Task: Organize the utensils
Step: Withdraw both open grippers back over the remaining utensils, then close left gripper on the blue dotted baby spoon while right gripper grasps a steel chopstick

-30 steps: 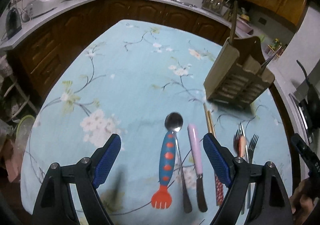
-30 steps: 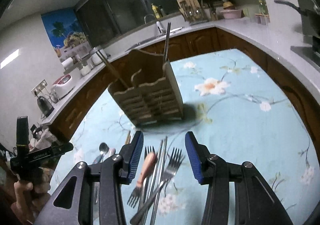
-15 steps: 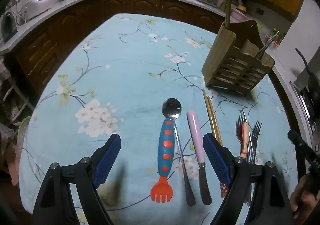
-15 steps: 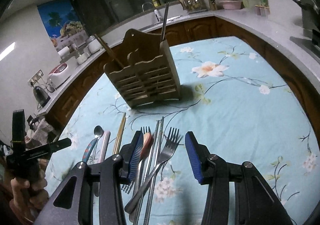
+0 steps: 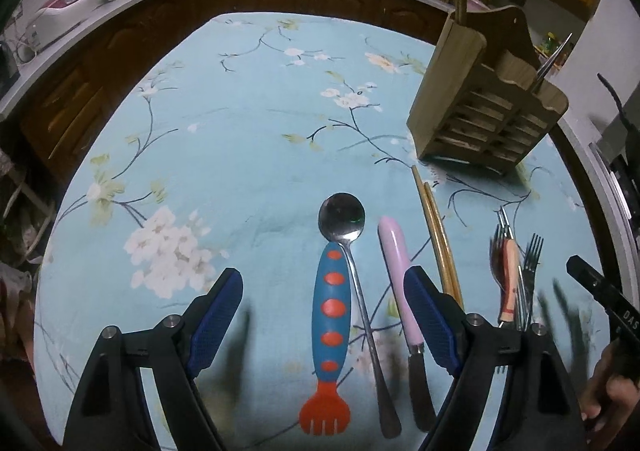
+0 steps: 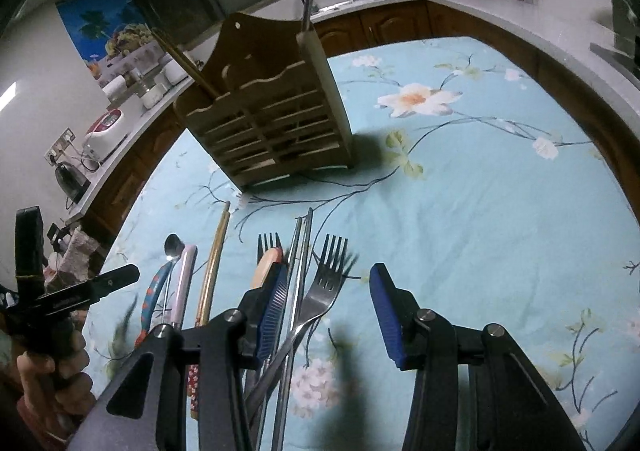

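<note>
Utensils lie in a row on the blue floral tablecloth [image 5: 240, 139]: a blue and orange child's fork [image 5: 331, 315], a steel spoon [image 5: 343, 219], a pink-handled knife [image 5: 396, 263], gold chopsticks [image 5: 438, 239], and forks with steel chopsticks [image 5: 520, 275]. My left gripper [image 5: 322, 321] is open above the child's fork and spoon. My right gripper [image 6: 328, 311] is open over a steel fork [image 6: 324, 291] and steel chopsticks [image 6: 299, 263]. A wooden utensil holder [image 6: 272, 119] stands behind, also in the left wrist view [image 5: 480, 107], with chopsticks in it.
Dark wooden cabinets and a grey countertop [image 5: 120, 3] ring the table, with a rice cooker [image 5: 60, 7], pots and a sink. A kettle [image 6: 70, 179] and a stove [image 5: 624, 179] stand at the sides. The other hand-held gripper [image 6: 72, 295] shows at the left edge.
Both grippers have moved back and lower toward the utensils. The holder now sits farther up in both views. Both grippers stay open and no utensil has moved.
</note>
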Demonstrator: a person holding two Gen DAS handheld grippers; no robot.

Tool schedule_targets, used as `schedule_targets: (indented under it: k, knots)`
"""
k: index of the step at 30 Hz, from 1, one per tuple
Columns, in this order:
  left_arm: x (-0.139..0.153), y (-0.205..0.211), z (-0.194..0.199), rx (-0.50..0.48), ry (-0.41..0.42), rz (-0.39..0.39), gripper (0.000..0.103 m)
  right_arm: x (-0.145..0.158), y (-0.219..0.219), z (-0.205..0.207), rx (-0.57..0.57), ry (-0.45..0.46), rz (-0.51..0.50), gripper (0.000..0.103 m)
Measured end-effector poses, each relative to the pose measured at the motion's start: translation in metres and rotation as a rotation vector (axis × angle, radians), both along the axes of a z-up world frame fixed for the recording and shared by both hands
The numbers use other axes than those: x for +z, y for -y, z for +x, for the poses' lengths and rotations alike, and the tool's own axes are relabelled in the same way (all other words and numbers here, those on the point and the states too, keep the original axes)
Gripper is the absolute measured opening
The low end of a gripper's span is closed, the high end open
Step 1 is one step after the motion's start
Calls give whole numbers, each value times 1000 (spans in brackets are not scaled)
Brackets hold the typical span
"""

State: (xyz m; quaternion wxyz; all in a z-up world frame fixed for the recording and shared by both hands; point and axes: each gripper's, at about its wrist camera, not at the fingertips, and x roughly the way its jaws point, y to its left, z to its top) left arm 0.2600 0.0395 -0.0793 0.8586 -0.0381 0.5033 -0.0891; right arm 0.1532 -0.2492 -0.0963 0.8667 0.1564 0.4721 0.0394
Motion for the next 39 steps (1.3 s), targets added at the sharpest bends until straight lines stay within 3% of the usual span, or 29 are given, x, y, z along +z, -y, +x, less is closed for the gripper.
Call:
schedule_targets:
  k: [4,6,12,17,22,26,31,34,36,37,39]
  knots:
    - [-9,4,3,-19,-19,17,76,-6,-1,5,7,-21,2,45]
    - [-14,6,5,-29,-31,24,67,-9,0,7,11,-31,1,45]
    - [-26,9,12,-58,-56,58,52,-20,1,12,5,-63,-2,44]
    - [-35,19,17,-83,-62,111,50,-23,-5,19,32,-79,-17,41]
    - [-37,24,25,-119,-81,100,48,-31,-6,35,41,-126,-40,40]
    - [-39,23,31,-159,-88,97,47,-38,-8,45,56,-160,-33,35]
    - [-40,34,36,-220,-85,162,45,-41,-11,50,62,-163,-48,20]
    - [-40,38,36,-248,-82,179,29,-41,-11,50,61,-162,-44,18]
    - [-39,35,38,-235,-88,162,25,-39,-12,50,65,-153,-44,14]
    - [-39,34,38,-231,-88,157,25,-38,-12,49,69,-144,-33,7]
    - [-37,28,38,-211,-90,121,23,-36,-13,49,70,-141,-39,5]
